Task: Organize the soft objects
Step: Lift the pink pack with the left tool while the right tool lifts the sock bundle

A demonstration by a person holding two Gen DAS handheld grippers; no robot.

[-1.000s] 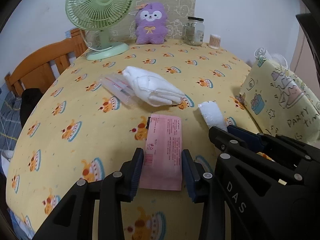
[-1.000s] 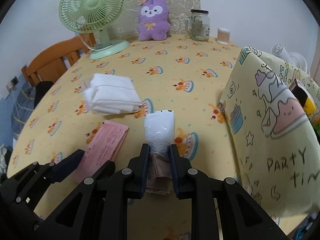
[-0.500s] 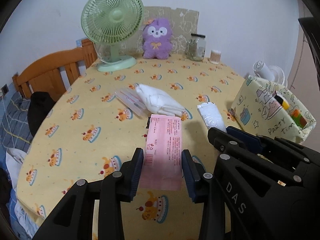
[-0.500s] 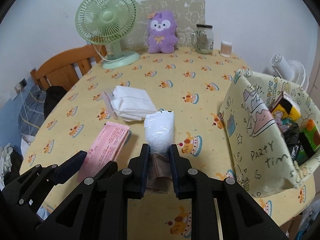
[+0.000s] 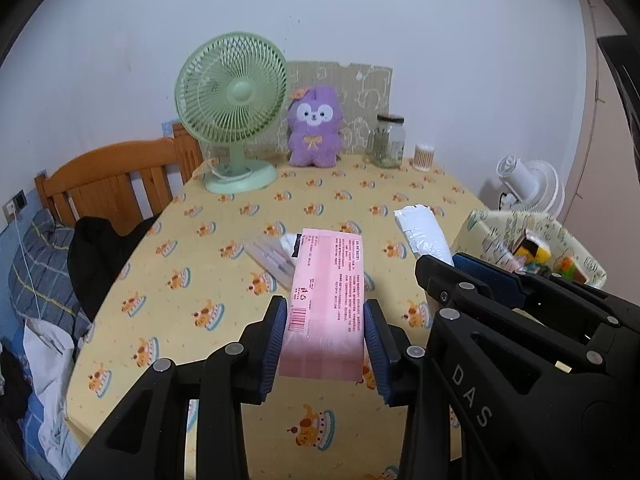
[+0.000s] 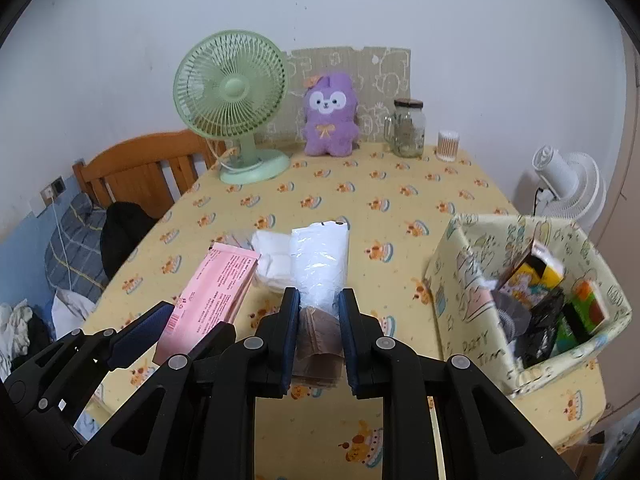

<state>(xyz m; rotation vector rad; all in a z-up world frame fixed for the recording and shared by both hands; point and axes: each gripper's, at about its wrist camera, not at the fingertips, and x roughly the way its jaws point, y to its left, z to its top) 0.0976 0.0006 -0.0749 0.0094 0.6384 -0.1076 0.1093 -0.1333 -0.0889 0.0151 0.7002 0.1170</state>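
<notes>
Low at centre frame, the left gripper [image 5: 325, 334] clamps the pink packet [image 5: 326, 304] above the table [image 5: 168, 280]; the right gripper [image 6: 319, 332] pinches the white plastic pack [image 6: 320, 264]. Both look mid-carry; next, I'd guess, comes swinging them over the fabric bin [image 6: 468, 280] at right.

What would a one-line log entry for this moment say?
left gripper: shut on pink packet | right gripper: shut on white plastic pack | fabric bin: waiting
</notes>
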